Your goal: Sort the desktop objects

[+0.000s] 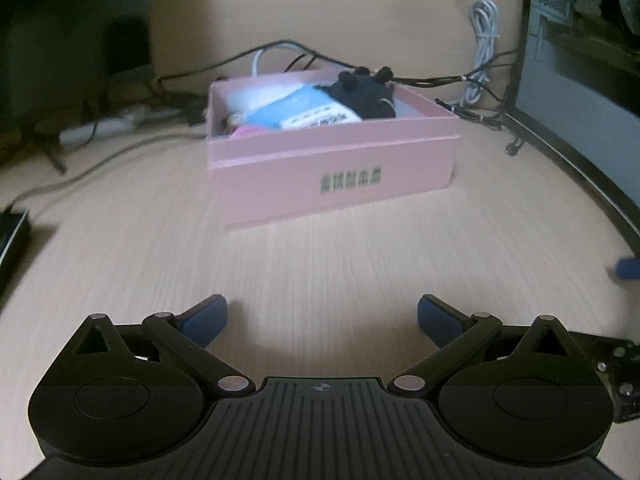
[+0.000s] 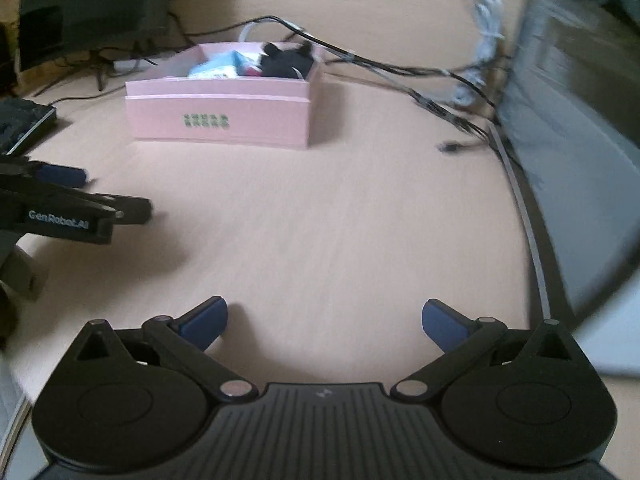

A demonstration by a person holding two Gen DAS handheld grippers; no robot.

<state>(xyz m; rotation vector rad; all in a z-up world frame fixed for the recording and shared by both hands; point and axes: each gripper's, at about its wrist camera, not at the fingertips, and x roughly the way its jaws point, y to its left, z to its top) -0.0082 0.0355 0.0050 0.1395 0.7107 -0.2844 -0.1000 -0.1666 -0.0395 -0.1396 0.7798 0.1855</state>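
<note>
Both grippers empty. Left gripper (image 1: pixel 322 318): jaws wide apart, nothing between them. Right gripper (image 2: pixel 325 320): same, jaws apart over bare desk (image 2: pixel 320 220).

Pink box (image 1: pixel 332 168) sits mid-desk, ahead of both grippers and well apart from them. Inside: a blue-and-white packet (image 1: pixel 298 110), a black plush toy (image 1: pixel 366 94) at the back corner, something pink at the near-left corner that I cannot identify. No loose item on the open desk that I can see, so I judge the sort nearly done.

Handling, my estimate: box is thin card, light, dents if pinched hard; I'd grip a side wall at the rim. Plush is soft and will compress; packet light, maybe slick.

Desk is pale wood grain, flat. Cables (image 1: pixel 484 40) trail behind the box; a computer case (image 1: pixel 580 80) stands right.
</note>
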